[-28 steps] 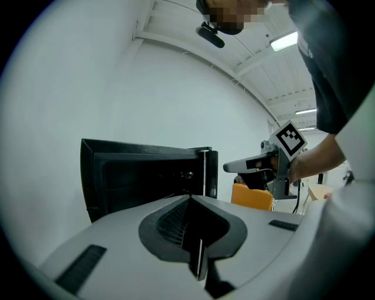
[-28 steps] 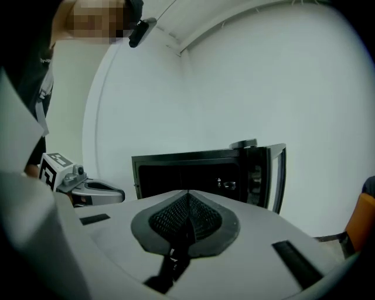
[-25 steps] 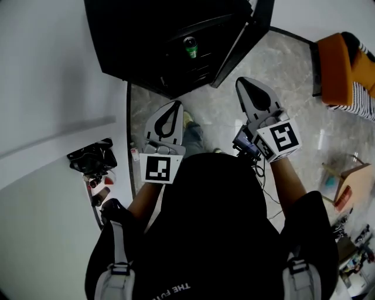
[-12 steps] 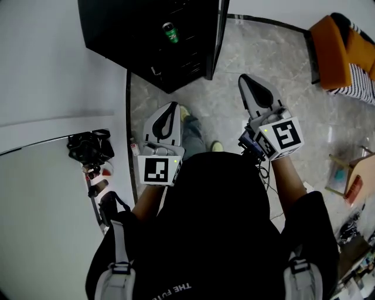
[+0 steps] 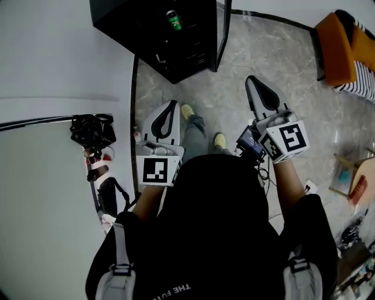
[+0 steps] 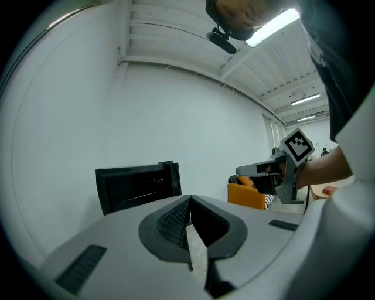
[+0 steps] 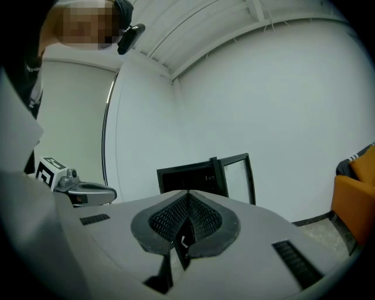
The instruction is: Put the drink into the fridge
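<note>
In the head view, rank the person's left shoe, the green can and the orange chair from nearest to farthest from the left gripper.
1. Left shoe, on the floor beside the left gripper tip.
2. Green can, ahead inside the fridge.
3. Orange chair, far right.

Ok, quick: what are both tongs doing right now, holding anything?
Left tongs: closed, nothing between them.
Right tongs: closed, nothing between them.
</note>
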